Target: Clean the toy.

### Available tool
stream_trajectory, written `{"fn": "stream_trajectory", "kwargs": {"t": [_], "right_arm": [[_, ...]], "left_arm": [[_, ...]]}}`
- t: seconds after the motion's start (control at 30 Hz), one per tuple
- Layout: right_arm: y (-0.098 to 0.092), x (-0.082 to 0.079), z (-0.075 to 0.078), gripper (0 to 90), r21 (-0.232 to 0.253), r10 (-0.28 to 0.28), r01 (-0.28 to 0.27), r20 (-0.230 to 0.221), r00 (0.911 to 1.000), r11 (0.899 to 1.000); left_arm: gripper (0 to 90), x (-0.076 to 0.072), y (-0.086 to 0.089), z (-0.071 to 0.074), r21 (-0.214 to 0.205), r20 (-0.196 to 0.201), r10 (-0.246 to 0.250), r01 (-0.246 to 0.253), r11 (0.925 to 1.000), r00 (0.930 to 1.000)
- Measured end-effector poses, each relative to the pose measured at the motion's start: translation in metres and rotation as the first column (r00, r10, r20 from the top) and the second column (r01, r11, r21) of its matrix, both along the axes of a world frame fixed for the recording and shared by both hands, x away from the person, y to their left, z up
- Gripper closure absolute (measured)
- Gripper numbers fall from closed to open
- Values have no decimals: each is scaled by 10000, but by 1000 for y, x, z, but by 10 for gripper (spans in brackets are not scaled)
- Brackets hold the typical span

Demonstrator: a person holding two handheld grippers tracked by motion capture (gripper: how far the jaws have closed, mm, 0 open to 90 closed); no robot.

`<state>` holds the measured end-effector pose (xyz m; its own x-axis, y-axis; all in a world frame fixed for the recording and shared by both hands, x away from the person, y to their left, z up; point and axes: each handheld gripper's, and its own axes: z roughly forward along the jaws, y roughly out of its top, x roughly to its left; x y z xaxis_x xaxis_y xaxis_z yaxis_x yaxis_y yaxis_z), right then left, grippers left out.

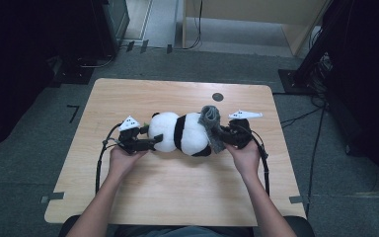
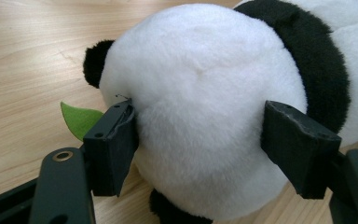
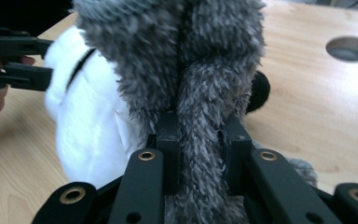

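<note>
High view: unlabelled plush panda (image 1: 185, 133), grey scarf (image 1: 211, 126)

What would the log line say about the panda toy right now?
left gripper: around panda's head | right gripper: shut on grey scarf | panda lying on table

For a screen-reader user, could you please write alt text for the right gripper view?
The right gripper pinches a fuzzy grey scarf between its black jaws, beside a white plush panda on a wooden table. A round hole marks the tabletop.
</note>
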<state>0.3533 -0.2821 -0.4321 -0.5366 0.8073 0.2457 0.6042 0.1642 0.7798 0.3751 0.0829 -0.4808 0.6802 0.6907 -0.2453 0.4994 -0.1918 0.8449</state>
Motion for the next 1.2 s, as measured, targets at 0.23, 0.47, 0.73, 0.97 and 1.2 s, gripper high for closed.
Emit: {"fn": "stream_trajectory", "kwargs": {"t": [0.23, 0.47, 0.73, 0.97, 1.2], "right_arm": [[-2, 1, -21, 754, -203, -133, 121, -597, 9981, 9997], [4, 4, -44, 755, -650, -84, 2, -1260, 9920, 9979], [-1, 6, -47, 752, -689, -142, 49, -1358, 9906, 9976], [-8, 3, -32, 766, -714, -283, 202, -1140, 9931, 9972], [-22, -4, -8, 766, -239, -381, 371, -454, 9982, 9990]], "left_arm": [[264, 1, 1, -1, 4, -94, -29, 29, 10000, 10000], [316, 0, 1, 0, 21, -184, -10, 10, 10000, 9998], [410, -1, 1, 2, 114, -239, 66, -63, 9999, 9997], [428, -1, 1, 3, 147, -333, 110, -106, 9998, 9994], [436, -2, 1, 4, 146, -330, 109, -104, 9998, 9994]]}}
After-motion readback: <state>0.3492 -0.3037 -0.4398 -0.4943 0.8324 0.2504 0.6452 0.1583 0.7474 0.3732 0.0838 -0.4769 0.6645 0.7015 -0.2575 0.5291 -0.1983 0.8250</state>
